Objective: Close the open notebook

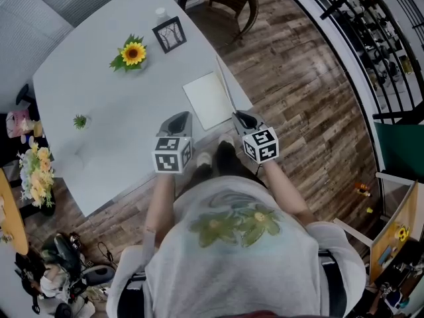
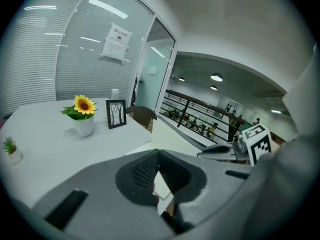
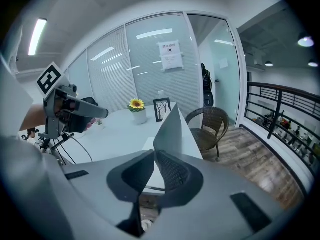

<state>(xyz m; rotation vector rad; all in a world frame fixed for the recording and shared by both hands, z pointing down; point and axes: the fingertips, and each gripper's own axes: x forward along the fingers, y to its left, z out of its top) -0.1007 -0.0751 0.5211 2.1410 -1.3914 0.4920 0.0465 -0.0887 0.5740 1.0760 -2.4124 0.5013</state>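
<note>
Two grippers are hovering at the near edge of the table (image 1: 99,78), and we are working with the right gripper (image 1: 237,116). Its jaws are standing narrow and, as we are reading the right gripper view, pinching the near lower edge of the raised cover (image 3: 172,129). The left gripper (image 1: 180,118) is hovering just beside the near left corner of the notebook (image 1: 207,101), jaws together on nothing. Beyond the jaws the notebook is lying flat near the table's right edge. Its long axis is running away from us, and the cover is standing almost upright along its right side. We are judging that the coming move is calling for swinging that cover leftwards, over the flat page, so the right hand is the nearer one. Farther off, a sunflower pot (image 1: 132,53) and a picture frame (image 1: 169,34) are standing well apart from it.
</note>
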